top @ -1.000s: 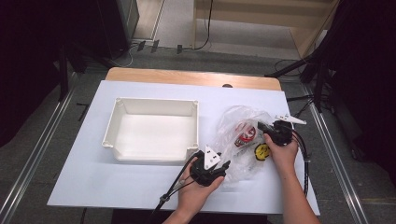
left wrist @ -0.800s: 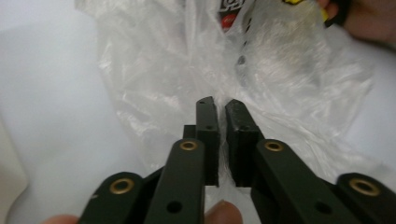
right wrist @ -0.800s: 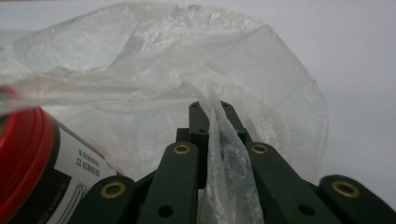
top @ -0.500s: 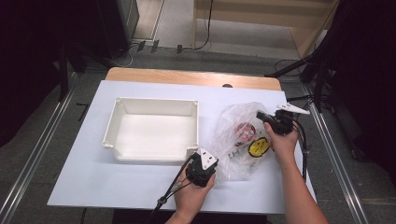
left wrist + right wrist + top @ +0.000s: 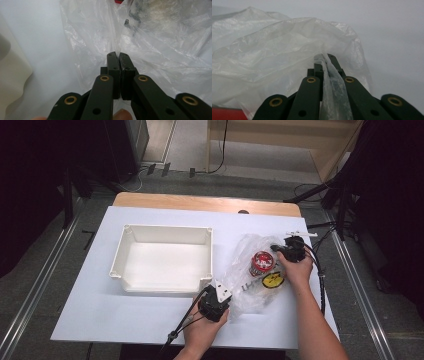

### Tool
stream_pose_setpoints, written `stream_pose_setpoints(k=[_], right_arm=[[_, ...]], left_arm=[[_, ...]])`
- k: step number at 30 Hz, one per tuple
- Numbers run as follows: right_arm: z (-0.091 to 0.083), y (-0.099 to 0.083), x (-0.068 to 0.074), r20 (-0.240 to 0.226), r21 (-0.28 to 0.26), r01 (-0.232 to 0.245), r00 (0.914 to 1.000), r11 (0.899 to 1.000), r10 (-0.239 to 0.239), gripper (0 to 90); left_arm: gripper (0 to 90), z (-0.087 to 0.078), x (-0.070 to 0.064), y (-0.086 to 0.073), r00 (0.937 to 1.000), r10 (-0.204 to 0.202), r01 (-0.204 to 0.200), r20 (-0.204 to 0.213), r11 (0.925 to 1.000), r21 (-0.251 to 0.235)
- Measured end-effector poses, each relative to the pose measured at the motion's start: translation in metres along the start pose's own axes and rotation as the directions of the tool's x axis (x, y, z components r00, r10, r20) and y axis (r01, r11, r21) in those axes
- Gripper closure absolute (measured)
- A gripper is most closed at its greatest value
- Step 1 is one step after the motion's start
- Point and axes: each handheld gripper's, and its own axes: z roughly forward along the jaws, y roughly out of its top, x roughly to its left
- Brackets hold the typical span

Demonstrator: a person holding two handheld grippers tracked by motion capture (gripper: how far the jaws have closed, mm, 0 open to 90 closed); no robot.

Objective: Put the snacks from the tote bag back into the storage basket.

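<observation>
High view: white surface [image 5: 150, 320] carried an empty white tray [image 5: 162, 262] and, just beside it, a clear plastic bag [image 5: 250, 292] holding a red-lidded item [image 5: 261, 261] and a yellow disc [image 5: 273, 280]. Left claw [image 5: 221, 294] gripped the bag's near edge; right claw [image 5: 290, 249] gripped its far edge.

Left gripper view: jaws together, pinching film.

Right gripper view: jaws clamped on a bunched fold.

Judgement: bag held at both sides, contents not yet removed; tray unfilled.
</observation>
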Motion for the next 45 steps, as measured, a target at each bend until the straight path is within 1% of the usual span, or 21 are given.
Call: stream_pose_setpoints(k=[2,4,5,6,7,10,13,15,16,17,18,22,24,27,28,30,33,35,38,41,45], right_arm=[[-0.004,-0.002,-0.002,0.021,0.001,0.018,0.9996,1.0,-0.018,86.6],[-0.011,-0.004,-0.004,0.05,-0.014,0.009,0.9987,1.0,-0.008,68.0],[-0.015,-0.004,-0.006,0.054,-0.02,-0.013,0.9984,1.0,0.014,59.6],[-0.02,-0.005,-0.007,0.038,-0.025,-0.032,0.9987,0.999,0.033,54.5],[-0.029,-0.007,-0.009,-0.005,-0.044,-0.058,0.9983,0.997,0.057,50.0],[-0.05,-0.014,-0.007,-0.036,-0.073,-0.048,0.9983,0.996,0.045,43.7],[-0.071,-0.024,0.003,-0.035,-0.102,-0.029,0.9991,0.994,0.025,44.2],[-0.078,-0.034,0.014,-0.044,-0.081,-0.001,0.999,0.997,-0.002,49.3],[-0.079,-0.037,0.018,-0.039,-0.069,0.017,0.9991,0.997,-0.019,51.5],[-0.08,-0.043,0.023,-0.005,-0.06,0.046,0.9989,0.997,-0.046,55.9],[-0.079,-0.047,0.025,0.008,-0.05,0.051,0.9987,0.997,-0.051,58.1],[-0.072,-0.055,0.019,0.034,-0.013,0.024,0.9991,1.0,-0.024,65.8],[-0.067,-0.059,0.015,0.071,0.008,0.006,0.9975,1.0,-0.006,69.6],[-0.066,-0.061,0.012,0.098,-0.008,0.005,0.9951,1.0,-0.004,72.5],[-0.067,-0.061,0.012,0.109,-0.008,0.003,0.9941,1.0,-0.002,71.3],[-0.07,-0.061,0.012,0.148,-0.024,-0.012,0.9888,1.0,0.016,57.7],[-0.08,-0.059,0.012,0.151,-0.087,-0.022,0.9879,0.996,0.035,38.3],[-0.095,-0.055,0.014,0.15,-0.146,-0.014,0.9881,0.989,0.036,31.1],[-0.118,-0.049,0.019,0.1,-0.211,-0.02,0.9941,0.977,0.042,30.7],[-0.138,-0.047,0.029,0.097,-0.254,0.009,0.9952,0.967,0.017,32.1],[-0.151,-0.051,0.046,0.098,-0.304,0.046,0.9951,0.952,-0.017,35.4]], left_arm=[[89.0,0.0,0.0,0.0,1.0,-0.001,0.001,0.006,1.0,0.001],[86.3,0.0,0.001,0.0,0.9998,-0.003,0.003,0.022,1.0,0.001],[84.6,0.0,0.002,-0.001,0.9996,-0.006,0.006,0.029,1.0,-0.001],[83.6,0.0,0.003,-0.001,0.9993,-0.013,0.013,0.036,0.9999,-0.002],[82.5,-0.001,0.003,-0.001,0.9992,-0.014,0.014,0.038,0.9999,-0.001],[80.2,-0.001,0.003,-0.001,0.9992,-0.006,0.006,0.039,1.0,0.0],[77.0,-0.001,0.001,-0.001,0.9994,0.013,-0.013,0.032,0.9999,-0.001],[76.1,-0.001,0.0,-0.001,0.9994,0.02,-0.02,0.028,0.9998,-0.001],[75.9,-0.001,0.0,-0.001,0.9994,0.019,-0.019,0.028,0.9998,-0.001],[75.9,-0.001,0.0,-0.001,0.9994,0.016,-0.016,0.03,0.9999,-0.001],[75.9,-0.001,0.0,-0.001,0.9994,0.016,-0.016,0.03,0.9999,0.0],[76.6,-0.001,0.0,-0.001,0.9995,0.015,-0.015,0.026,0.9999,0.0],[77.0,-0.001,0.0,-0.001,0.9996,0.016,-0.016,0.023,0.9999,0.0],[77.1,-0.001,0.0,-0.001,0.9995,0.013,-0.013,0.027,0.9999,0.001],[77.0,-0.001,0.0,-0.001,0.9995,0.011,-0.011,0.029,0.9999,0.001],[75.5,-0.001,0.001,-0.001,0.9993,0.008,-0.008,0.036,1.0,0.001],[72.0,-0.001,0.002,-0.001,0.9993,0.004,-0.004,0.037,1.0,-0.001],[71.8,-0.001,0.002,-0.001,0.9993,0.004,-0.004,0.036,1.0,0.0],[72.1,-0.001,0.002,-0.001,0.9993,0.002,-0.002,0.037,1.0,-0.002],[72.0,-0.001,0.002,-0.001,0.9993,-0.001,0.001,0.038,1.0,-0.004],[71.9,-0.001,0.002,-0.001,0.9993,0.0,0.0,0.036,1.0,-0.004]])
